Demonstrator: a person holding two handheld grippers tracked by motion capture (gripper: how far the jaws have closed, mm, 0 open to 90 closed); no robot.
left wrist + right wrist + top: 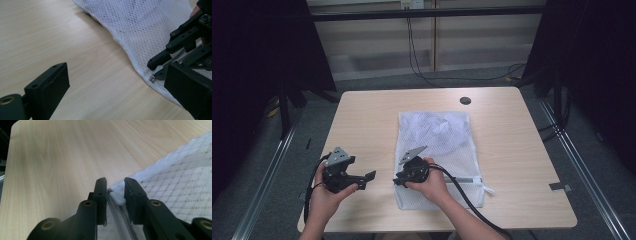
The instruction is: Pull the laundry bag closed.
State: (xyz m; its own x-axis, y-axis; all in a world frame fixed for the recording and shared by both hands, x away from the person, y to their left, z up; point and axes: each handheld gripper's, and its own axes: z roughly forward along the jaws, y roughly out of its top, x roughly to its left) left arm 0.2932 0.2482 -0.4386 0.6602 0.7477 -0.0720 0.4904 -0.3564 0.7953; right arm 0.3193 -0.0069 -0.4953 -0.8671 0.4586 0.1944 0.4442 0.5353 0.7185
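Right gripper (115, 195): down at the near left corner of the mesh laundry bag (439, 150), jaws narrowed around the white zipper pull (118, 198) with a thin gap on each side, so not quite clamped yet.
Left gripper (362, 179): hovering over bare wood just left of the bag, jaws wide apart, nothing between them.
Bag: lying flat in the middle of the table (512, 150), something bundled inside toward the far end, its zipper track (467, 180) running across the near end.
Step in hand: looks like getting hold of the pull, to run the zipper along.
Next move: I'd say close fully on that small tab, then draw it along the track towards the right edge; the left gripper probably needs to pin the corner so the mesh doesn't bunch.
Around: a dark round cap (465, 100) near the far edge, well apart.
In the way: nothing on the track itself; the right gripper's own cable (462, 192) trails across the bag's near end.
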